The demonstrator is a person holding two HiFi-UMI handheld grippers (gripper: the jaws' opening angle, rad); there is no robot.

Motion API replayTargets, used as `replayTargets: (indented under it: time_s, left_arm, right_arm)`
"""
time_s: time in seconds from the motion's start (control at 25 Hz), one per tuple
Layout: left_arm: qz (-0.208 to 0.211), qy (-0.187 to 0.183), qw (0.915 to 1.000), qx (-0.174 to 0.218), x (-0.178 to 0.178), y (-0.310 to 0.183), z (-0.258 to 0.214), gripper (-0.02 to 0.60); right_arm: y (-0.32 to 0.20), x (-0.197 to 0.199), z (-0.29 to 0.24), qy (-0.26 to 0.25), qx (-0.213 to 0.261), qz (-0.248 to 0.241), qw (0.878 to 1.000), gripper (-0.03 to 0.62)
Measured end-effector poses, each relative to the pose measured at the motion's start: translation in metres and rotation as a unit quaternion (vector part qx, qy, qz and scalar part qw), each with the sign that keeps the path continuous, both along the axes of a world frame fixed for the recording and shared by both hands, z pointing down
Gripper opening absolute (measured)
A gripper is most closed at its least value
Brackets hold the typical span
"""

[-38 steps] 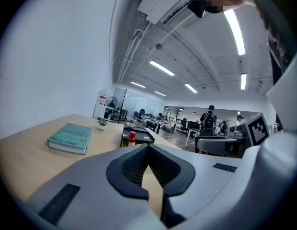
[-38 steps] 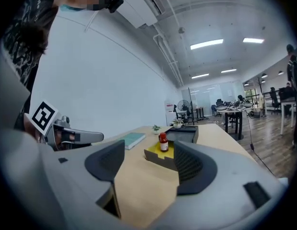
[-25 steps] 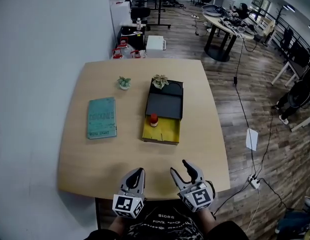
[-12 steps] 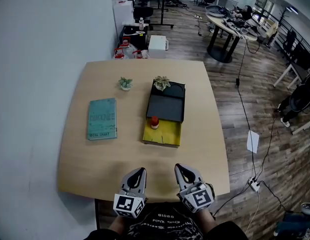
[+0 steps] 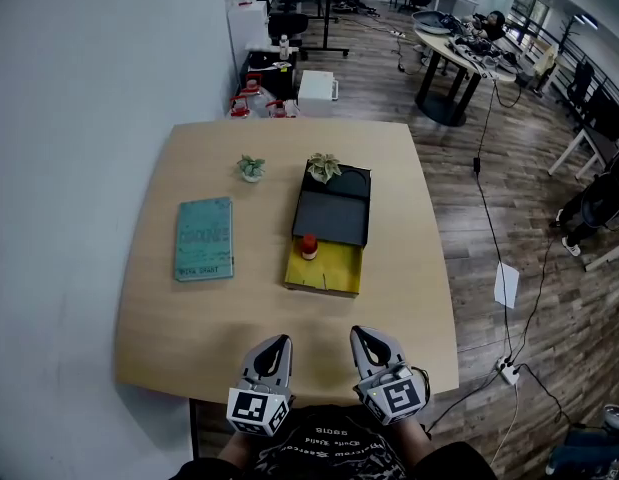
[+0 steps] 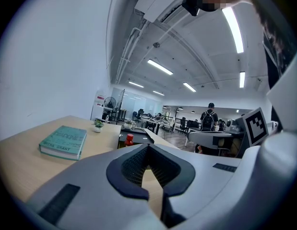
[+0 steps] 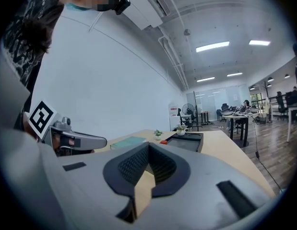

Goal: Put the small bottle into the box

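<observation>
An open office with wooden flooring is seen, and a light wooden table [image 5: 189,308] stands by a white wall. Both claws, left [image 5: 277,344] and right [image 5: 363,336], are closed tight and empty above its near edge. The red-capped bottle [image 5: 308,246] is seen in the yellow tray of the box [image 5: 324,268], against its black lid. On a teal book [image 5: 204,236], only "GRANT" can be read.

Teal book [image 5: 204,238]; yellow-and-black box [image 5: 331,273]; red bottle [image 5: 308,245]
</observation>
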State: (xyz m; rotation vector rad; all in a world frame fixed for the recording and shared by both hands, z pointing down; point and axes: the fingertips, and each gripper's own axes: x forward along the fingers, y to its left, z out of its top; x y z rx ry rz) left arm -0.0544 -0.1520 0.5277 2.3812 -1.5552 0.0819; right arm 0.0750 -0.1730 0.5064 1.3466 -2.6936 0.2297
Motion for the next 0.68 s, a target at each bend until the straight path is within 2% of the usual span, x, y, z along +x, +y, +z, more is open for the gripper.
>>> replayTargets:
  time_s: [0.68]
  left_arm:
    - [0.002, -0.006, 0.9999, -0.009, 0.0016, 0.0043, 0.0064, 0.005]
  right_arm:
    - [0.0007, 0.0021, 0.002, 0.013, 0.002, 0.003, 1.0, 0.002]
